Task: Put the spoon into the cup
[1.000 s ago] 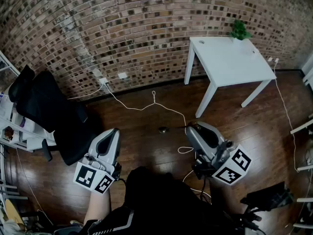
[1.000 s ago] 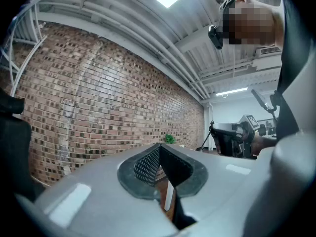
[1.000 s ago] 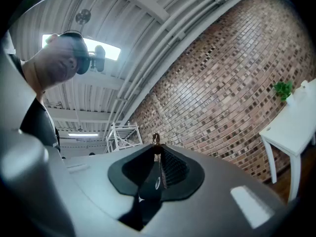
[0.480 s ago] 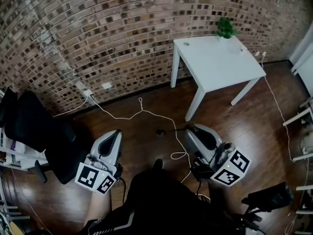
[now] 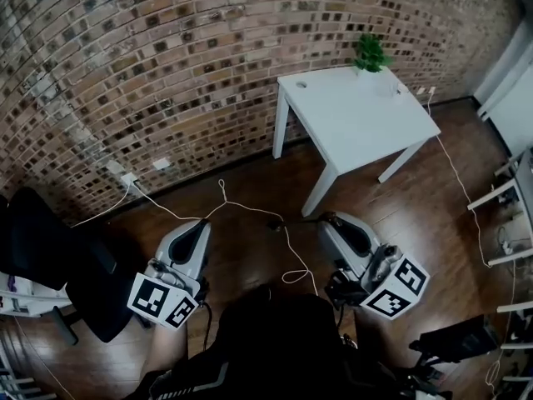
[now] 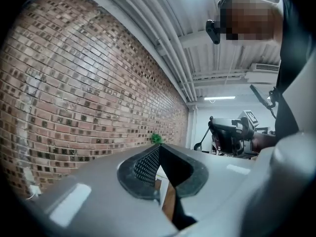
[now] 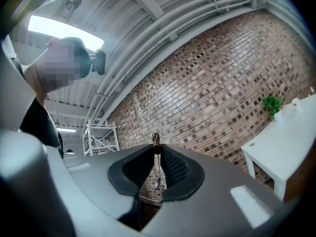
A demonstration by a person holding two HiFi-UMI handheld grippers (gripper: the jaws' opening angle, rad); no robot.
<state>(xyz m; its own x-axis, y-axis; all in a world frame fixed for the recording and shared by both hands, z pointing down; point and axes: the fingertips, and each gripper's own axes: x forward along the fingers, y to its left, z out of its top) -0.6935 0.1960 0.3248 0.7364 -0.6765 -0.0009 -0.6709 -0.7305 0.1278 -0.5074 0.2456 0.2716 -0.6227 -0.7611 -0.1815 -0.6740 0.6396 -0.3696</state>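
My right gripper (image 5: 326,220) is shut on a thin metal spoon (image 5: 273,224) whose bowl sticks out to the left over the wooden floor. In the right gripper view the spoon (image 7: 156,138) crosses the jaw tips of that gripper (image 7: 156,147). The left gripper view shows the right gripper (image 6: 229,135) with the spoon (image 6: 198,145) hanging off it. My left gripper (image 5: 200,226) is held level with its jaw tips (image 6: 158,148) together and nothing in them. Ahead stands a white table (image 5: 358,115). A small pale cup-like thing (image 5: 391,86) sits near the plant, too small to tell.
A potted green plant (image 5: 369,52) stands at the table's far edge by the brick wall (image 5: 166,65). A white cable (image 5: 250,207) trails over the floor from a wall socket. A black office chair (image 5: 42,248) is at the left, metal racks (image 5: 500,223) at the right.
The whole view has shifted: the table has slid left and nearer, and the chair has moved off to the left. Both grippers keep their pose, and the spoon stays in the right one.
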